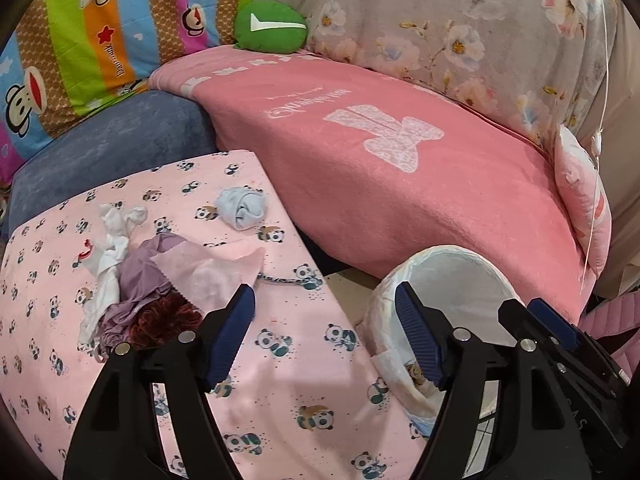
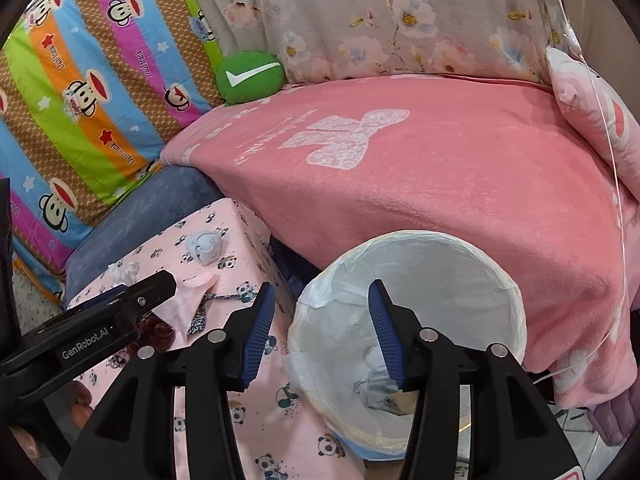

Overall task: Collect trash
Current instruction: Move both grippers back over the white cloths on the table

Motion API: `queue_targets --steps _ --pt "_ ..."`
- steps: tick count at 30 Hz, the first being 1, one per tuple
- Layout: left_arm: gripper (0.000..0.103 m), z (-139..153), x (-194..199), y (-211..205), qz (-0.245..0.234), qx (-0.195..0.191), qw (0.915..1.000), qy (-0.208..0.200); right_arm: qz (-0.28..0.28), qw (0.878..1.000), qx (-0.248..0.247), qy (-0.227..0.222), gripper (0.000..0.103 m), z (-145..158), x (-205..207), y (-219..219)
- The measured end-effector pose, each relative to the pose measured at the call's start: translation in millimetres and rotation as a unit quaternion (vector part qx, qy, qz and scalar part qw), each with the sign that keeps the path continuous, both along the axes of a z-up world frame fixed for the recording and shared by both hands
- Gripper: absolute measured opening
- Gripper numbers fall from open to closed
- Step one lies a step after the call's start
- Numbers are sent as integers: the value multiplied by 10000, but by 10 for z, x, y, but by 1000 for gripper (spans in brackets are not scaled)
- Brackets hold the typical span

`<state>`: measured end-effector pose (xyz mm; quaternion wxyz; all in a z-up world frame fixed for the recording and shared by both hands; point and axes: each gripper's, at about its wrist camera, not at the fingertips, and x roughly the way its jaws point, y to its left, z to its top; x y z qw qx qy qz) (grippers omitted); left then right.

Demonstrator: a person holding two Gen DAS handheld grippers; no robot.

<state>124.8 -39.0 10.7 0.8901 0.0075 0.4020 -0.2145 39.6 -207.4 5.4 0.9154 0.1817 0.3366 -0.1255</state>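
A pile of trash lies on the panda-print table cover (image 1: 280, 392): white crumpled tissue (image 1: 112, 240), purple paper (image 1: 140, 276), a pink wrapper (image 1: 212, 268), a dark red scrap (image 1: 160, 320). A light blue crumpled wad (image 1: 242, 206) lies farther back and also shows in the right wrist view (image 2: 206, 249). The white-lined bin (image 2: 404, 320) stands right of the table with some trash at its bottom. My left gripper (image 1: 324, 332) is open and empty above the table edge, just right of the pile. My right gripper (image 2: 322, 332) is open and empty over the bin's rim.
A sofa with a pink blanket (image 1: 400, 184) sits behind the table and bin. A green cushion (image 1: 270, 26), a striped monkey-print pillow (image 1: 80, 52) and a blue cushion (image 1: 112, 148) lie at the back left. A spotted string (image 2: 208, 304) lies on the table.
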Motion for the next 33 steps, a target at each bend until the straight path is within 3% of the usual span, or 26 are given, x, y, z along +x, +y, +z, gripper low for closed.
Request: queue_targets --steps 33 --pt "74 -323 258 1632 1449 -199 9883 438 1217 9916 -247 358 51 -128 501 1543"
